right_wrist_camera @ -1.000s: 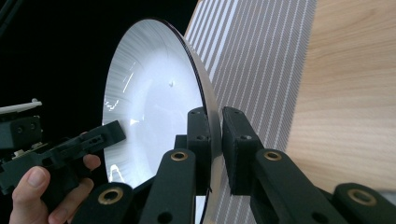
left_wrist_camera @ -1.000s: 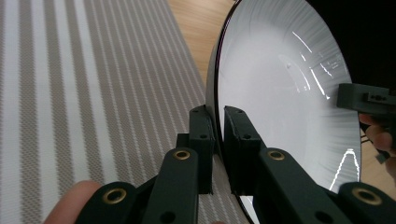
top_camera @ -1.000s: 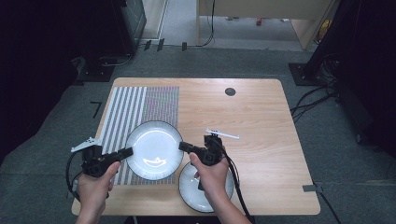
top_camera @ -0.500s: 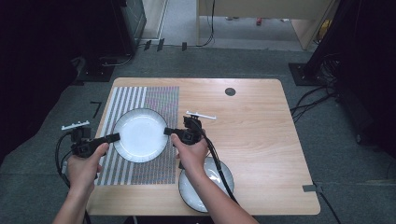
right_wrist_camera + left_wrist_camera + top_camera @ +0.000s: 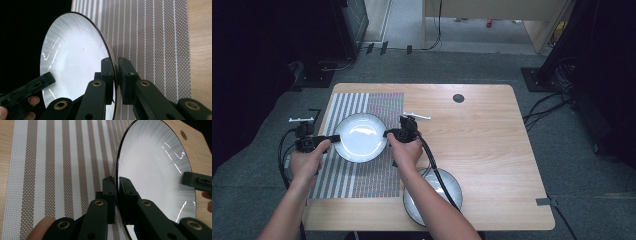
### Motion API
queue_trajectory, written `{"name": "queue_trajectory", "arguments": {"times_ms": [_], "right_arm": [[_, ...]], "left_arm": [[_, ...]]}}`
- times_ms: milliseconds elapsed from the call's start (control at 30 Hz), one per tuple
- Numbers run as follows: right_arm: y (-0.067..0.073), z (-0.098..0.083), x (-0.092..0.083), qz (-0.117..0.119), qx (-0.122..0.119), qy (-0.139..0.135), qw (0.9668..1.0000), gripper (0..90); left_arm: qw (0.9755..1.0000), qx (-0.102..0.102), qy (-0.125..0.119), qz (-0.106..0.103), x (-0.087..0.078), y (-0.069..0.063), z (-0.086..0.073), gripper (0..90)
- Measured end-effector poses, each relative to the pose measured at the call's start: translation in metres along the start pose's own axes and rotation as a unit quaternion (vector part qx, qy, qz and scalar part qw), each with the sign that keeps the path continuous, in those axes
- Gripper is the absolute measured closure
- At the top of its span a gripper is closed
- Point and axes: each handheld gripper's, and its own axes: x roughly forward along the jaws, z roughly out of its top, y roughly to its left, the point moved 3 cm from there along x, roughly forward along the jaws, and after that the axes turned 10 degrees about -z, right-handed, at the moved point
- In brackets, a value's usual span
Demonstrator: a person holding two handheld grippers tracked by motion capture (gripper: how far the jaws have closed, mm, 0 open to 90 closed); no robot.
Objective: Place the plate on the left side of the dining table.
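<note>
The white plate point(image 5: 360, 137) hangs between the two grippers over the striped placemat point(image 5: 357, 175), toward the left edge of the tabletop point(image 5: 482, 145) and nearer its far edge than its near one. The left gripper point(image 5: 331, 139) is clamped on the plate's left rim, its jaws pinching the thin edge as the left gripper view shows point(image 5: 117, 195); the right gripper point(image 5: 387, 134) is clamped on the opposite rim in the same way point(image 5: 115, 75). So the plate lies straight across between the two sets of jaws, with the line joining the grips running left to right along the placemat, and neither hand is nearer than the other. A second plate point(image 5: 447, 192) sits by the near edge, partly under the right forearm. Setting the held plate down looks like a matter of lowering both hands evenly, since any difference would tilt it.
</note>
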Motion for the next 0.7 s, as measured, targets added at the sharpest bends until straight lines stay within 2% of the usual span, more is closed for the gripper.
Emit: {"name": "queue_trajectory", "arguments": {"times_ms": [67, 167, 400, 600, 700], "right_arm": [[-0.001, 0.003, 0.006, -0.006, -0.001, 0.000, 1.0000, 83.5], [-0.002, 0.005, 0.012, -0.010, 0.010, 0.007, 0.9999, 83.5], [-0.003, 0.011, 0.026, -0.025, 0.014, 0.000, 0.9996, 83.3], [-0.007, 0.013, 0.034, -0.030, 0.019, 0.004, 0.9994, 83.4], [-0.010, 0.014, 0.039, -0.028, 0.015, -0.004, 0.9995, 83.5]], "left_arm": [[1.0000, -0.008, 0.004, -0.001, 0.005, 0.005, 0.001, 84.4], [0.9999, -0.017, 0.005, 0.001, 0.012, 0.011, 0.004, 84.5], [0.9994, -0.023, 0.002, 0.025, 0.025, 0.018, 0.008, 83.6], [0.9991, -0.027, 0.011, 0.030, 0.033, 0.022, 0.009, 83.1], [0.9988, -0.029, 0.012, 0.038, 0.036, 0.023, 0.009, 83.1]]}}
